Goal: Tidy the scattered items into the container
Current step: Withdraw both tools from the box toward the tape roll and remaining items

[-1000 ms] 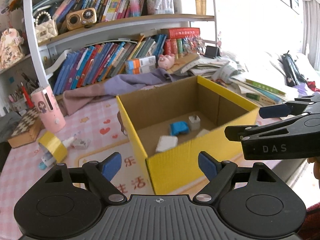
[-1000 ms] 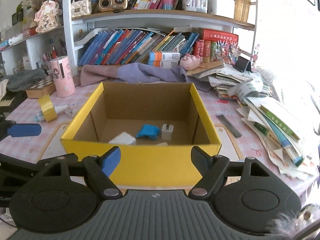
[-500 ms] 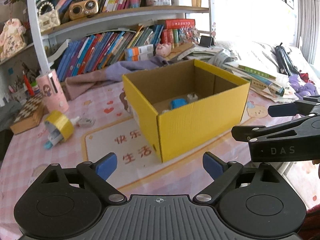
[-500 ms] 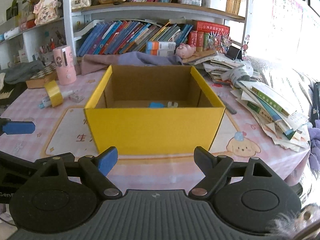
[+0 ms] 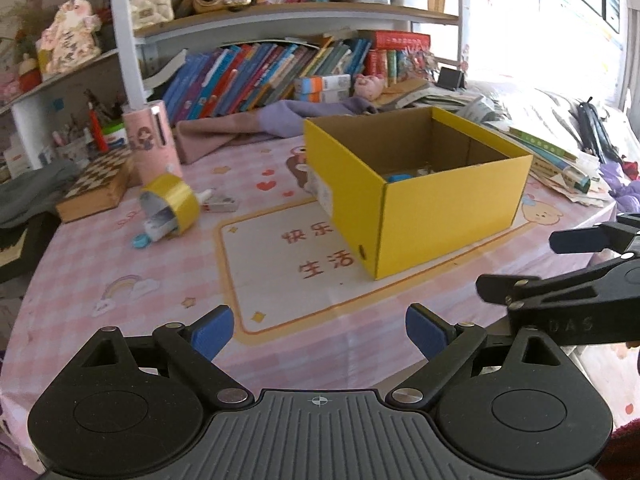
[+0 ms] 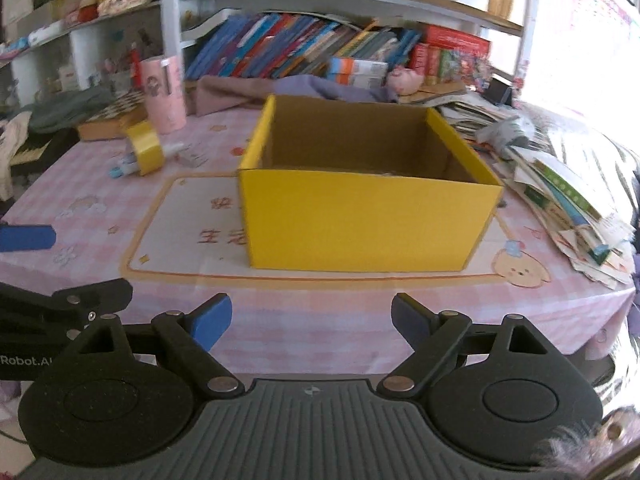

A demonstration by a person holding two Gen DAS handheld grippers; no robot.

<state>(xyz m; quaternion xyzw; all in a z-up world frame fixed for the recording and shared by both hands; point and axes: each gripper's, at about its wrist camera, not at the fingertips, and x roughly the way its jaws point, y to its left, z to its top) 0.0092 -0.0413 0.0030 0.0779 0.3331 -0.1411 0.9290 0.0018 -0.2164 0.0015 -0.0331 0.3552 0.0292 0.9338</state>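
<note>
An open yellow cardboard box (image 5: 452, 216) (image 6: 360, 220) stands on the pink tablecloth, with a blue item (image 5: 398, 178) just showing inside. Left of it lie a yellow tape roll (image 5: 176, 204) (image 6: 146, 148), a tube with a blue cap (image 5: 154, 232) and a small packet (image 5: 220, 202). My left gripper (image 5: 319, 330) is open and holds nothing, over the table's near edge. My right gripper (image 6: 311, 320) hangs in front of the box with its jaws opening and nothing between them. Its black fingers (image 5: 520, 284) reach into the left wrist view from the right.
A pink cup (image 5: 152, 140), a chequered wooden box (image 5: 96, 188) and a purple cloth (image 5: 256, 128) stand behind the loose items. A spilling pile of books and papers (image 6: 568, 200) lies right of the box. Bookshelves (image 5: 280, 12) close off the back.
Both grippers have drawn back from the box towards the table's near edge, so the box looks smaller and farther. Both pairs of jaws stand wider than before.
</note>
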